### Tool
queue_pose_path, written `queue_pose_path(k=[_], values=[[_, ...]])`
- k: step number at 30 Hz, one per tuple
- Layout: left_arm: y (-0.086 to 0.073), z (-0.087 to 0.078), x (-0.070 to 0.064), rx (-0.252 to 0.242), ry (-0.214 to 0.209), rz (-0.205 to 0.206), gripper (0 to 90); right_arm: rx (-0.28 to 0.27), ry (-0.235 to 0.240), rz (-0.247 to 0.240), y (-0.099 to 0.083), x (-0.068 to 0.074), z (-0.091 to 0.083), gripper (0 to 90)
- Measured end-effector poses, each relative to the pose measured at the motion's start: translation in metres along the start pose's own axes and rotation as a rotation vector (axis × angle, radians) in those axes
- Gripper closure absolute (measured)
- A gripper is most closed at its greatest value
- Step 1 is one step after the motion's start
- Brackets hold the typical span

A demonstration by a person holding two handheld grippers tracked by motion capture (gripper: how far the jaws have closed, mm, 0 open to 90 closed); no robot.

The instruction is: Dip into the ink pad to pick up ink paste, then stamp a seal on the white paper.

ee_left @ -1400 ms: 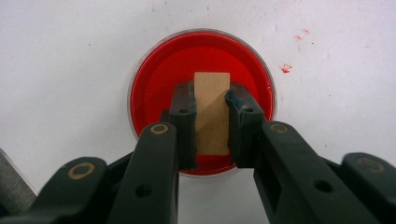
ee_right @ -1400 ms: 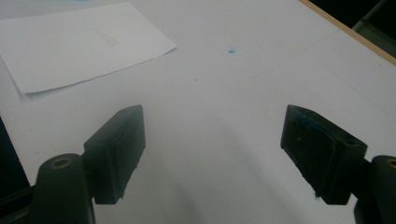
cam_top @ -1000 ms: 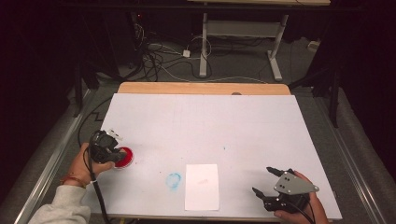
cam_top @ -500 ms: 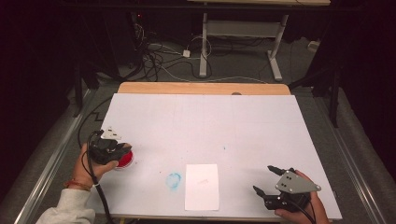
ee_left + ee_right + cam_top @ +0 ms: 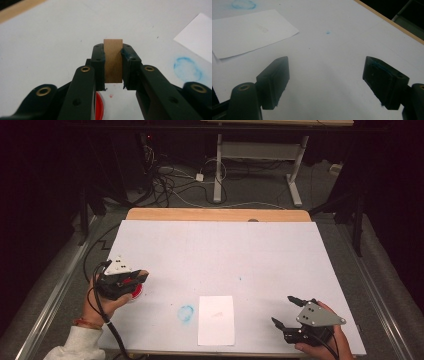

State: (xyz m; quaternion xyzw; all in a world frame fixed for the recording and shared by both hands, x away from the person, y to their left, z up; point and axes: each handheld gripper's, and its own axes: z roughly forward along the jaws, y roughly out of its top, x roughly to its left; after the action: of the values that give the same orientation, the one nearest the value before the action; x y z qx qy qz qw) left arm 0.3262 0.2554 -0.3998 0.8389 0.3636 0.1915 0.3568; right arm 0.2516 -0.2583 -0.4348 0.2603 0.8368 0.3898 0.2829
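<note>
My left gripper (image 5: 139, 279) is at the table's left side, shut on a small brown wooden block (image 5: 113, 60) that stands upright between its pads. Just under it lies a red round disc (image 5: 136, 292), partly covered by the gripper and also seen as the red disc (image 5: 100, 105) below the jaws. A white paper sheet (image 5: 216, 319) lies near the front middle, with a blue ring stain (image 5: 185, 312) to its left. My right gripper (image 5: 284, 310) hovers at the front right, open and empty, and the open gripper (image 5: 325, 72) points toward the sheet (image 5: 249, 30).
The white tabletop (image 5: 225, 255) has a wooden strip (image 5: 215, 214) along its far edge. A tiny blue speck (image 5: 327, 32) marks the surface right of the sheet. Cables and a desk frame (image 5: 255, 165) lie on the dark floor beyond.
My left gripper has shifted slightly right over the red disc and turned, so its grey plate now shows on top. The right gripper has barely moved.
</note>
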Motion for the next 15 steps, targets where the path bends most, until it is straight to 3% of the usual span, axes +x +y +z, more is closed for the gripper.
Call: queue_pose_path(k=[15], values=[[0.017, -0.011, -0.028, -0.072, -0.024, 0.071, 73.7, -0.048, -0.016, 0.006, 0.001, -0.001, -0.005, 19.9]])
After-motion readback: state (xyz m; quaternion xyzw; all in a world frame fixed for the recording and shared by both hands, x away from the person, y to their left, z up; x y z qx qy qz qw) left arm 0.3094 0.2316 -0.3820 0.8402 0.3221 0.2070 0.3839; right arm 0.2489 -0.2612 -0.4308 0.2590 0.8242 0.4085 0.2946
